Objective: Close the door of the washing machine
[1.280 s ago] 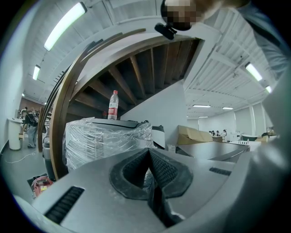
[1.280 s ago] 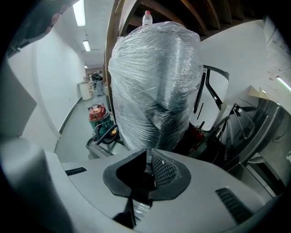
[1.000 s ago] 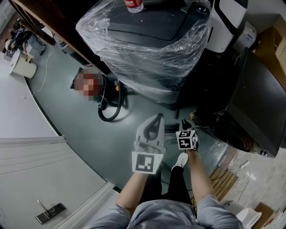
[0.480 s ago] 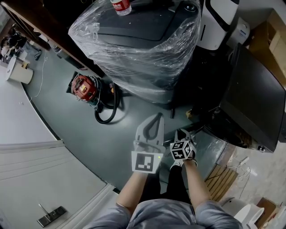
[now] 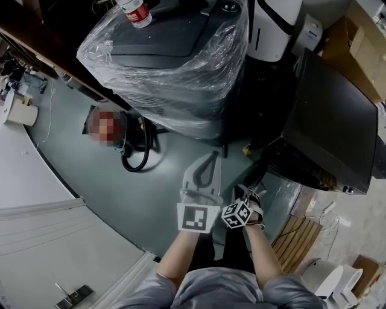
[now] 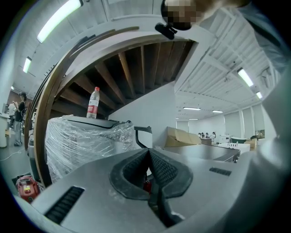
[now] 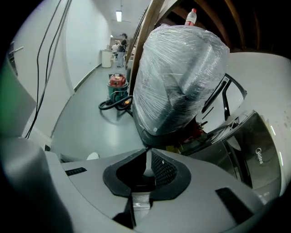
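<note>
Hovering near the washing machine (image 5: 335,130) — left hand-held gripper (image 5: 211,162) and right hand-held gripper (image 7: 146,157), both pinched together, holding nothing.

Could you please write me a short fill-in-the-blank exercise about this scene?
1. The water bottle stands on top of the machine wrapped in clear ____.
2. The bottle's label is ____.
3. The left hand-held gripper and the right hand-held gripper both have their jaws ____, holding nothing.
4. The black hose lies on the ____ by the vacuum cleaner.
Missing words: plastic; red; shut; floor.
</note>
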Tool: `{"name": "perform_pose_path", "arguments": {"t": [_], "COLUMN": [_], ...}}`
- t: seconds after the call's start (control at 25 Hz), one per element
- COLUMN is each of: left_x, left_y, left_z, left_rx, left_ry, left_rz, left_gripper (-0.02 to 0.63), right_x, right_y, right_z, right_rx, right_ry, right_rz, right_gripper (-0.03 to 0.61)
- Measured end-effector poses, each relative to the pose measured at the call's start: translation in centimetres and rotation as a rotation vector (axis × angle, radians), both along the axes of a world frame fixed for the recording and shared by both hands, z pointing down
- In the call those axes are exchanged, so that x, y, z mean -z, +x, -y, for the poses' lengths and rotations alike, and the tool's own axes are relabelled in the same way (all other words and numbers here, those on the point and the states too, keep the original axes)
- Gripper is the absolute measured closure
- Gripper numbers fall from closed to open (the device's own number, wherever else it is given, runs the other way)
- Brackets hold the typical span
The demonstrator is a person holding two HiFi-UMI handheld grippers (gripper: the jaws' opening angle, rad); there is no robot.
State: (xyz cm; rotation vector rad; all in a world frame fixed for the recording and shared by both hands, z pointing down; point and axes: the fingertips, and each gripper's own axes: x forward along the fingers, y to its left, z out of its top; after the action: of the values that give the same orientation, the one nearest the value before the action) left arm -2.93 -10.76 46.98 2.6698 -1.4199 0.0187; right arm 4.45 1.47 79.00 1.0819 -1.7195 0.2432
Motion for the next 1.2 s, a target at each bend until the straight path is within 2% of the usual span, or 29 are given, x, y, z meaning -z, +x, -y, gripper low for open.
{"name": "perform_pose_path", "arguments": {"t": [0.2,0.44,0.72,1.2], "left_x": [0.3,0.5,0.8,1.2], "left_y": [3.1,6.9,10.4,15.3], "left_z": [-0.2,-0.7,-1.5,-2.9], "left_rx": [-0.043,-0.104,-0.153,-0.205], "left_ry": [0.006,0.013,0.019,0.021], "left_rz": [-0.009,-0.013,-0.005,-0.018], "left_gripper": [0.615,0.615,0.615,0.615], "right_x": [-0.5,-0.6,-0.3,-0.8], "right_y": [1.4,3.7,7.1,12.3], "right_z": [-2.0,-3.8,-5.6,-8.4], "right_rx": [0.040,-0.024,-0.083,0.024], "right_ry": [-0.032,-0.088,-0.084,-0.100], "right_rz": [-0.059,-0.036,-0.059,-0.248], "right_gripper": [0.549,0.549,0.550,0.558]}}
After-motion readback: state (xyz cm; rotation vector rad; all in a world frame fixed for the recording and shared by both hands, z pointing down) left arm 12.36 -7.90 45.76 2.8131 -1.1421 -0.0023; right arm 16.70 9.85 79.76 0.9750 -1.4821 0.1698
